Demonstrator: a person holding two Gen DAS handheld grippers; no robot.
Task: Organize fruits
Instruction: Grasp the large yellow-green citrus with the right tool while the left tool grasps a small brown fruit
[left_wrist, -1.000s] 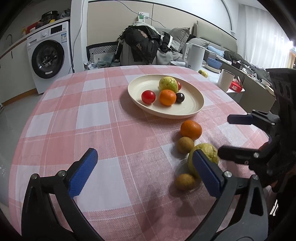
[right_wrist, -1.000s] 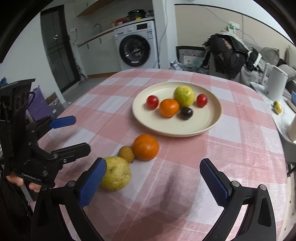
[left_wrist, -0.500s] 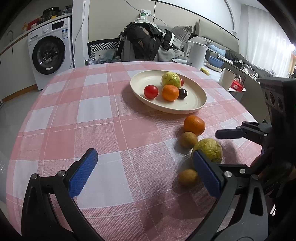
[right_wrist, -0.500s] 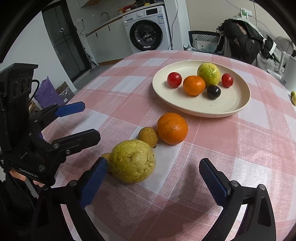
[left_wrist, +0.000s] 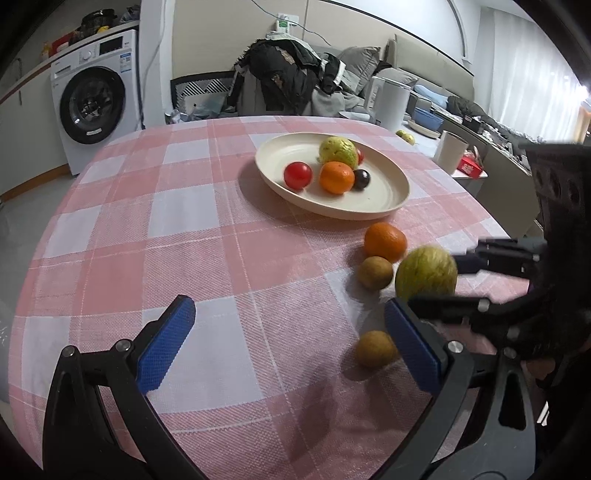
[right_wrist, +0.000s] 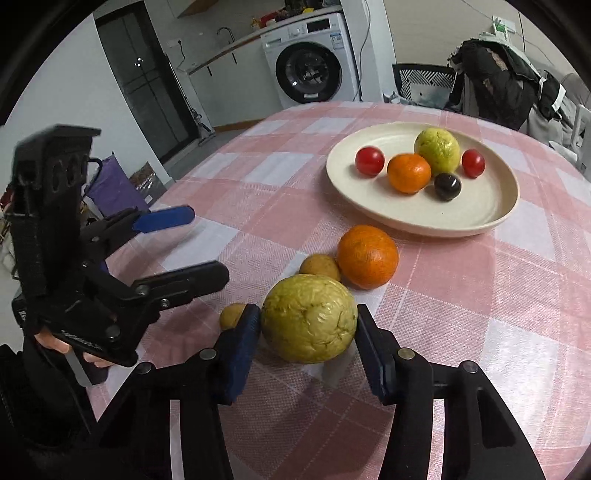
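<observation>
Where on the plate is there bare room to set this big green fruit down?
The near-right part of the plate, between the dark fruit and the front rim, is bare. The far half is crowded: tomato, orange, green fruit. The right gripper grips the big green fruit.

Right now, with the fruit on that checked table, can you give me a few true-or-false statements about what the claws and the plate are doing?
1. The right claw grips the wrinkled yellow-green fruit. True.
2. The left claw holds a small brown fruit. False: it is open and empty.
3. The round cream plate holds five fruits. True.
4. The loose orange lies on the plate. False: it sits on the pink checked tablecloth.
</observation>
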